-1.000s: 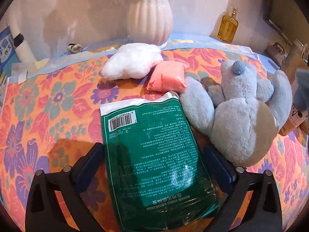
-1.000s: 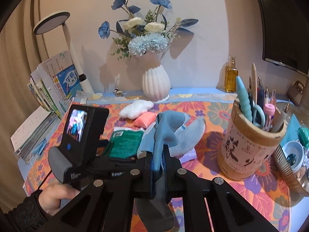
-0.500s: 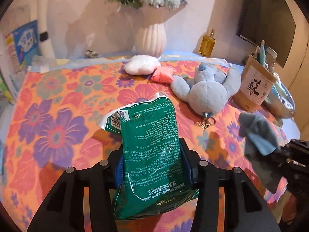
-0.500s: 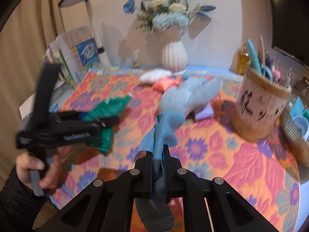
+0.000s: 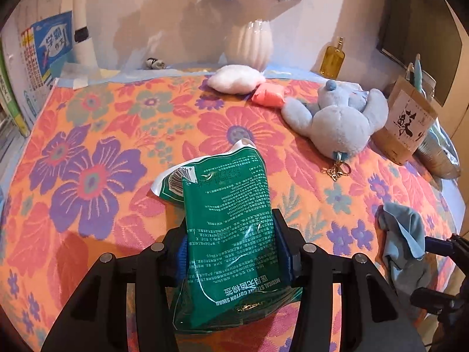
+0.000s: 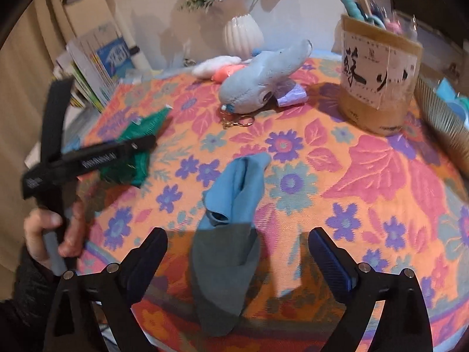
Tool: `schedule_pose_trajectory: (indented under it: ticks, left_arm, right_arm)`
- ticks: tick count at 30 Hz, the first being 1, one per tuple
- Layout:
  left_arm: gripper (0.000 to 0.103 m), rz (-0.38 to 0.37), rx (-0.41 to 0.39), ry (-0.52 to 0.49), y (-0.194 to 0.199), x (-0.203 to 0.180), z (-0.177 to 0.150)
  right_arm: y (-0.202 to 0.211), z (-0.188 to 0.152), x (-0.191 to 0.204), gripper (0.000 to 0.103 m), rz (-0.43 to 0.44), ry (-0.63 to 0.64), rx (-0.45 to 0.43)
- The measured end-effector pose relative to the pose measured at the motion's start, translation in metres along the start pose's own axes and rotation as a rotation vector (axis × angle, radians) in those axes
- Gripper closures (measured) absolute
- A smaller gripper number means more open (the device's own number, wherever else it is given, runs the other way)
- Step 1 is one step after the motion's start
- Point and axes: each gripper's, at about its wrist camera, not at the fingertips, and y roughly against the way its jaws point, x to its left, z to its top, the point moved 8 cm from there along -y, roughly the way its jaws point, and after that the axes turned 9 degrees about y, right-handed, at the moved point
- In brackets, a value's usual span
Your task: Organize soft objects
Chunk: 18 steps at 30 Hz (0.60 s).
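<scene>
The green cotton-swab packet (image 5: 228,234) is sitting clamped in the left gripper (image 5: 230,252), at six o'clock. The right gripper (image 6: 237,255) is opening wide, touching nothing, the blue cloth (image 6: 231,202) lying between its jaws.

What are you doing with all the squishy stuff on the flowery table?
A person is tidying soft things with a gripper in each hand. The left gripper is squeezing a green cotton swab packet and holding it up over the flowery cloth. The right gripper is opening its jaws, with the blue cloth lying loose between them. A plush toy waits farther back.
</scene>
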Motion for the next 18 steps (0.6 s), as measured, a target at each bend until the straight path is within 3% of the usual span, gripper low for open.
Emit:
schedule_pose_trajectory:
  ticks: [4, 11, 16, 17, 18]
  left_arm:
    - [0.057, 0.01, -0.022, -0.025, 0.003, -0.003, -0.001]
    - [0.057, -0.007, -0.011, -0.017, 0.002, -0.002, -0.001]
    - [0.057, -0.001, -0.007, -0.02, 0.0, -0.002, -0.002]
    - [0.057, 0.004, -0.008, -0.023, 0.0, -0.003, -0.002]
    - [0.057, 0.007, -0.01, -0.024, 0.0, -0.003, -0.002]
  right_arm:
    - [-0.008, 0.006, 0.004, 0.0, -0.023, -0.029, -0.033]
    - [-0.026, 0.006, 0.02, 0.0, -0.28, 0.114, -0.036]
    - [-0.015, -0.001, 0.022, 0.02, -0.288, 0.11, -0.119]
    - [-0.012, -0.002, 0.02, 0.034, -0.293, 0.107, -0.131]
    - [-0.009, -0.002, 0.019, 0.054, -0.284, 0.099, -0.142]
